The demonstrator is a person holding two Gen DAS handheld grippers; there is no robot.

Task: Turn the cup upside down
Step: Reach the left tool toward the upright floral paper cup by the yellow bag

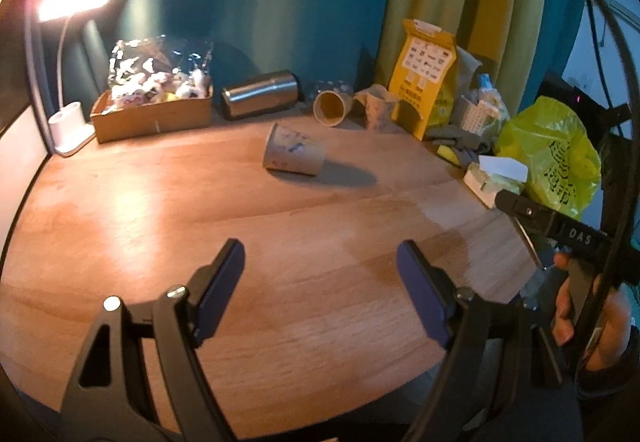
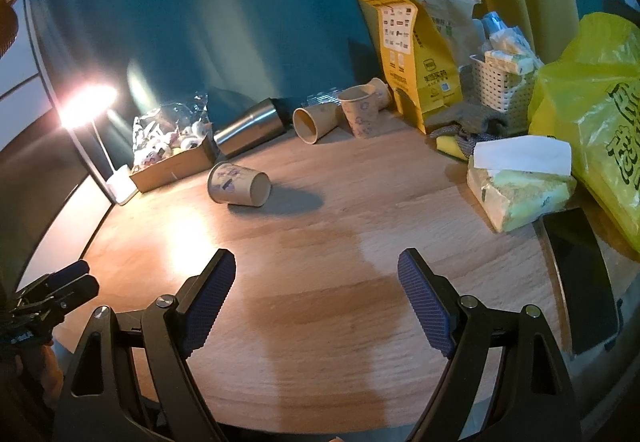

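A printed paper cup (image 1: 293, 155) lies on its side in the middle of the wooden table (image 1: 240, 242); in the right wrist view the cup (image 2: 239, 183) shows its base toward me. My left gripper (image 1: 320, 260) is open and empty, hovering over the near part of the table, well short of the cup. My right gripper (image 2: 316, 270) is open and empty too, also near the front edge. The right gripper's body (image 1: 560, 226) shows at the right of the left wrist view, and the left gripper (image 2: 60, 290) at the left edge of the right wrist view.
Along the back stand a cardboard box of wrapped sweets (image 1: 152, 102), a steel tumbler on its side (image 1: 260, 94), more paper cups (image 2: 340, 114), a yellow paper bag (image 2: 416, 54), a white basket (image 2: 500, 82), a tissue pack (image 2: 520, 186), a yellow plastic bag (image 2: 592, 102) and a lit desk lamp (image 1: 72, 4).
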